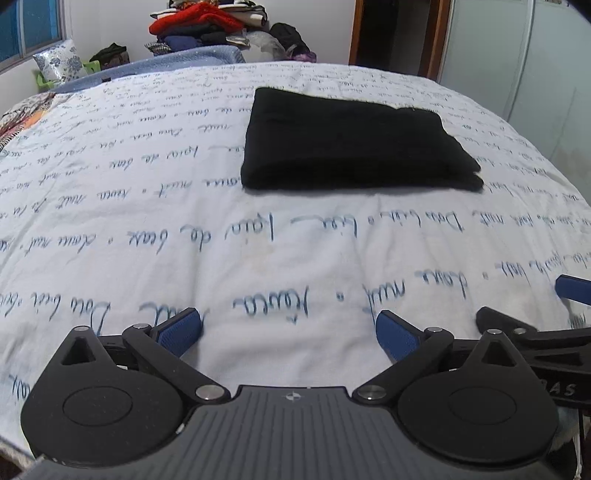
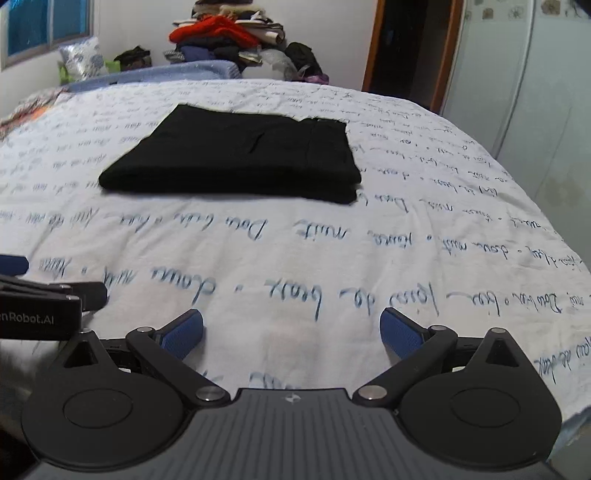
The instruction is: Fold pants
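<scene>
At the far left of the left wrist view, your left gripper [image 1: 289, 332] sits low in the frame with its blue pads spread wide and nothing between them, only the script-printed bedsheet [image 1: 147, 229] underneath. Moving right, the black pants [image 1: 354, 144] lie in the upper middle of that frame as a compact rectangle, layers stacked, well apart from both tools. In the right wrist view the same pants [image 2: 240, 155] sit upper left of centre, and your right gripper [image 2: 291, 332] is equally wide and empty at the bottom. The fold looks essentially done (the near edge shows stacked layers, fairly even). If you want it tidier, bring both tools forward together, come in flat along the sheet and press the near edge rather than pinching, so the layers don't shift. Keep clear of the right-hand corner, where the layers look slightly stepped. The clothes pile [image 2: 229, 33] at the top stays out of it.
</scene>
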A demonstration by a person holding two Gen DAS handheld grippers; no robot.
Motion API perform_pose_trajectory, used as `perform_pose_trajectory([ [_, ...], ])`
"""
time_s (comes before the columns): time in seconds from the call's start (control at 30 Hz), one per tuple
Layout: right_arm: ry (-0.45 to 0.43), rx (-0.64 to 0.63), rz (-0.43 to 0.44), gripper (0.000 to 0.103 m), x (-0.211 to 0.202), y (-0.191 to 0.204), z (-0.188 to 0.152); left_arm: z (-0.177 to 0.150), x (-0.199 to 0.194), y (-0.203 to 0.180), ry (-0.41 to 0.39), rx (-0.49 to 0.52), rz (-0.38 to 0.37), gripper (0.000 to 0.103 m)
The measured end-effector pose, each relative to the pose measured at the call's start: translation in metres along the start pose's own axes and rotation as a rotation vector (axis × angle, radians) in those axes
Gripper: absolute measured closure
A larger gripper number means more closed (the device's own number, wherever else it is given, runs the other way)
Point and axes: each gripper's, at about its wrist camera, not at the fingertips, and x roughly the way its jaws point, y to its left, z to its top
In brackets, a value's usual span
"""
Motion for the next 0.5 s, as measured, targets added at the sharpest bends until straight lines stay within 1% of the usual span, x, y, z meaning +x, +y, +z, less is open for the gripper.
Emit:
perform_pose_trajectory([
  [0.1,0.027,0.030,0.020,0.000,0.005,-0.001,-0.009,-0.006,0.002,0.000,-0.005,0.013,-0.001,0.000],
  [0.23,0.011,0.060,0.033,0.000,0.007,-0.003,-0.013,-0.010,0.003,0.002,-0.030,0.009,-0.008,0.000],
  [0.5,-0.019,0.075,0.019,0.000,0.003,-0.001,-0.020,-0.013,0.003,0.000,-0.052,0.008,0.003,0.000],
])
